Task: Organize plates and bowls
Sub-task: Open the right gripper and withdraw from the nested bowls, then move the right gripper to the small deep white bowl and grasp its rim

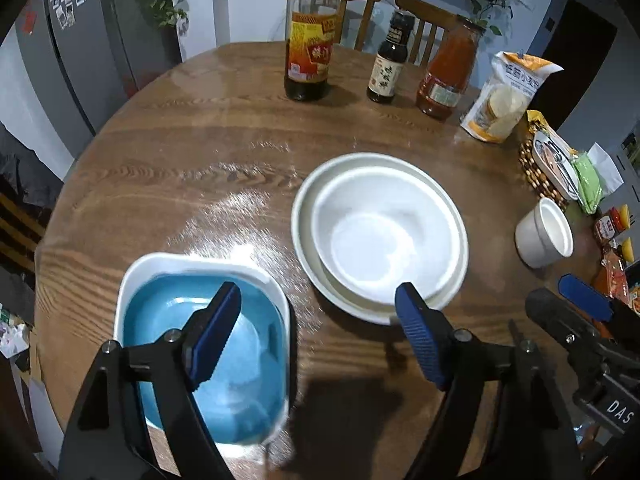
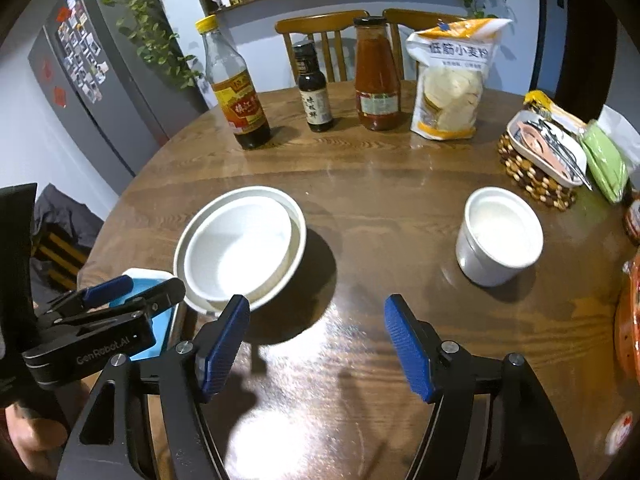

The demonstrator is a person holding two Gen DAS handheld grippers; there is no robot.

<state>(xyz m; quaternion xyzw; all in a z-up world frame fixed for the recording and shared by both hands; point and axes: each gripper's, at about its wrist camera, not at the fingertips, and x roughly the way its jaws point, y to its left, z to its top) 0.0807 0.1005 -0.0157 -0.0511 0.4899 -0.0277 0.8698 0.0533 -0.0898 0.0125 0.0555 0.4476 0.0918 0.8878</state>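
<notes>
A: Left wrist view first. Left gripper (image 1: 316, 312) spread wide, holding nothing, hanging above the wooden table (image 1: 180, 152) between two stacks. Under its left finger, a blue square plate (image 1: 256, 344) lying inside a white square dish (image 1: 160, 260). Near the right finger, a white bowl (image 1: 384, 236) sitting in a white round plate (image 1: 308, 184).

B: So two pairs already nested?

A: Looks so. Still alone: a small white cup-like bowl (image 1: 544, 236), well apart to the right. Right gripper (image 1: 576, 300) seen only from the side here; hard to judge its opening.

B: And the right wrist view?

A: Right gripper (image 2: 316, 340) also wide and empty, over bare table between bowl (image 2: 240, 244) in plate (image 2: 292, 204) and the small bowl (image 2: 500, 236). Left gripper (image 2: 128, 288) at the left edge, over the blue plate (image 2: 160, 320).

B: Remaining work?

A: Probably joining the small bowl to a stack; perhaps also combining the two stacks. Roughly past halfway, judging by this layout.
</notes>
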